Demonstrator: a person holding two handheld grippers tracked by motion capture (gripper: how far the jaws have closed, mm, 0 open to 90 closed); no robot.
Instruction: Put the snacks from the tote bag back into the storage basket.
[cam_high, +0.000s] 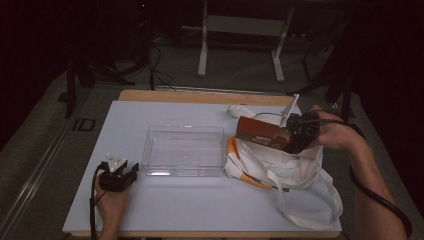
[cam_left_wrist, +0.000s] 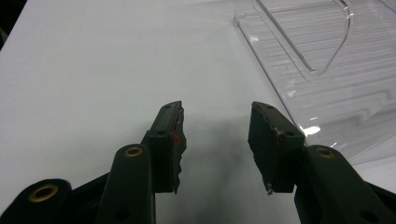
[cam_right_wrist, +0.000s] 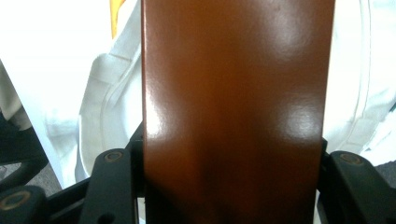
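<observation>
Two grippers are working: in the high view, the right gripper (cam_high: 296, 134) is pinching a glossy brown rectangular box (cam_high: 262, 133) above the white cloth bag (cam_high: 285, 165), its long axis pointing left toward the clear plastic tray (cam_high: 184, 150). In the left gripper view, the left gripper (cam_left_wrist: 215, 140) is resting spread and empty, the tray at its right. In the right gripper view, the box is sitting clamped between both jaws.

Tray (cam_high: 184, 150) mid-table, bag (cam_high: 280, 165) just right of it (box (cam_high: 262, 134) above the bag).

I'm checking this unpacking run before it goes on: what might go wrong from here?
The right gripper holds the brown box by one end, so it may tilt or slip. A strap of the white bag could snag. The clear tray is unheld; the left gripper rests open beside it, so a bump may shift it.
</observation>
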